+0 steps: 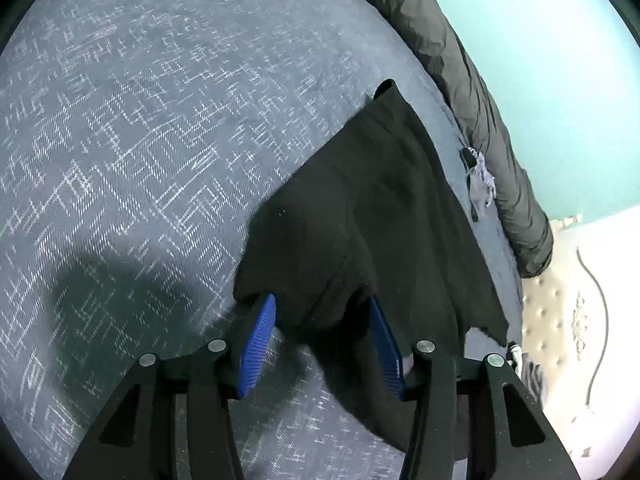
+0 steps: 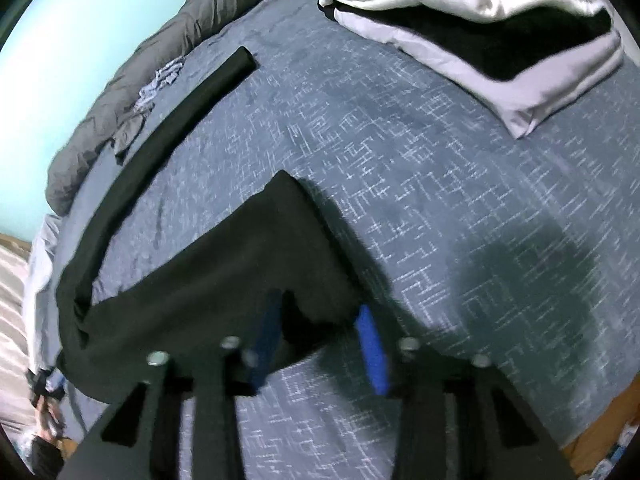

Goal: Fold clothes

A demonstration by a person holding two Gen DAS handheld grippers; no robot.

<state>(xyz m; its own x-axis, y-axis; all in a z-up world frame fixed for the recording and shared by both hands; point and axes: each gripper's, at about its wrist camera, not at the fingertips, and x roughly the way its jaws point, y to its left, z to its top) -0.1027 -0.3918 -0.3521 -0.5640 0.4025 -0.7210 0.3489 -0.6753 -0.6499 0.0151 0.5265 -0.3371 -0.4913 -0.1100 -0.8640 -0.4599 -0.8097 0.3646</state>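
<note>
A black garment [image 1: 380, 216] is lying across the blue patterned bedspread [image 1: 140, 120], with part of it lifted off the cover, and both grippers are working at its near edge. The left gripper [image 1: 324, 312] is standing with its jaws spread apart; a bunch of the black cloth is hanging down between the two blue fingers [image 1: 258, 344], but the fingers are not pressing together on it. The right gripper [image 2: 320, 320] is likewise sitting with its jaws parted, the hem of the garment [image 2: 224, 272] draping over and between them; the view from that side is blurred, so I cannot tell whether either finger is actually pinching cloth. From the right wrist view a long black sleeve or leg [image 2: 180, 108] is stretching away toward the far edge of the bed. A rolled grey duvet [image 1: 472, 92] is running along the turquoise wall [image 1: 540, 60], with a small crumpled grey item [image 1: 480, 184] lying beside it. A stack of folded white, black and lilac clothes [image 2: 480, 20] is resting at the far corner.
</note>
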